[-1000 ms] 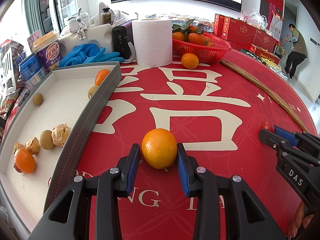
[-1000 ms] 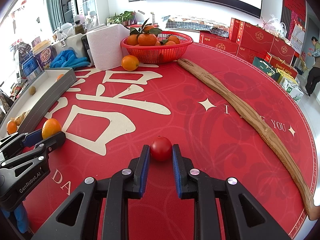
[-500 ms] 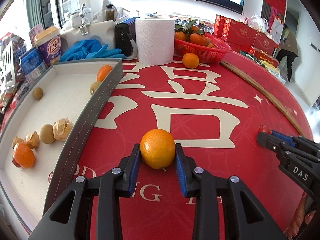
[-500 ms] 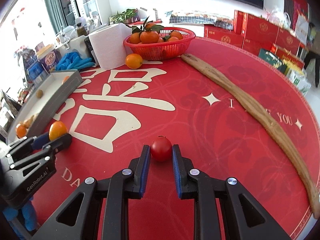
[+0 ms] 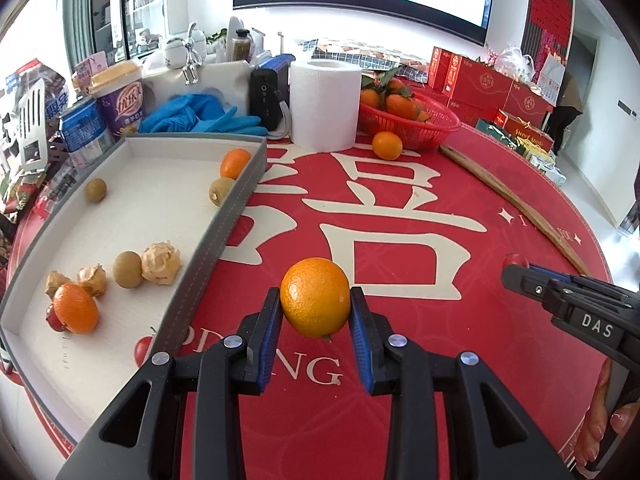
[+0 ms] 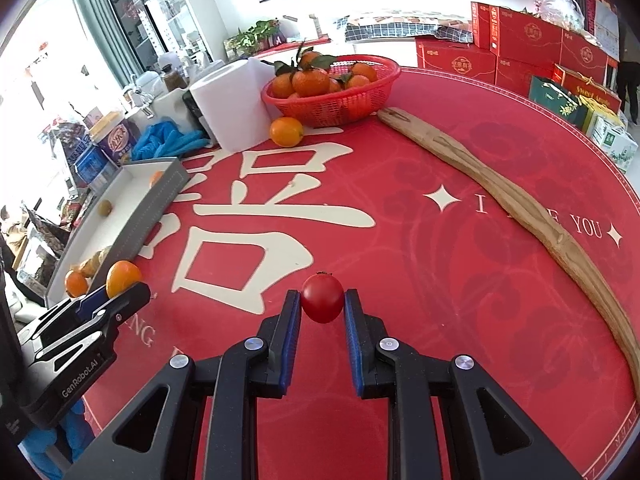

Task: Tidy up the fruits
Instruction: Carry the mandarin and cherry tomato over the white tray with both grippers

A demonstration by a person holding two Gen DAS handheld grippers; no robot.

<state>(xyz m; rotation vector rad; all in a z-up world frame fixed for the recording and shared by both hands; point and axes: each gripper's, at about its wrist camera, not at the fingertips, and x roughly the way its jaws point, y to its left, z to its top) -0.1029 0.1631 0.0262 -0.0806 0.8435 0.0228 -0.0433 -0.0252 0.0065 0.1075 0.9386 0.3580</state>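
Observation:
My left gripper [image 5: 315, 312] is shut on an orange [image 5: 315, 297] and holds it above the red tablecloth, just right of the grey-walled white tray [image 5: 224, 216]. The tray holds several small fruits, among them an orange [image 5: 76, 307] and a kiwi [image 5: 127, 269]. My right gripper [image 6: 322, 307] is shut on a small red tomato [image 6: 322, 297], lifted above the cloth. The left gripper with its orange also shows in the right wrist view [image 6: 120, 280]. A loose orange [image 5: 387, 145] lies by the red basket [image 5: 408, 120] of tangerines.
A paper roll [image 5: 325, 104], blue gloves [image 5: 200, 118], cups and a black device stand behind the tray. A long wooden stick [image 6: 500, 200] lies along the right side. A small tomato [image 5: 142, 350] lies by the tray's outer wall. Red boxes stand at the back.
Both grippers have risen from the tablecloth with their fruit: the left with the orange, the right with the tomato. The views now look down from higher up.

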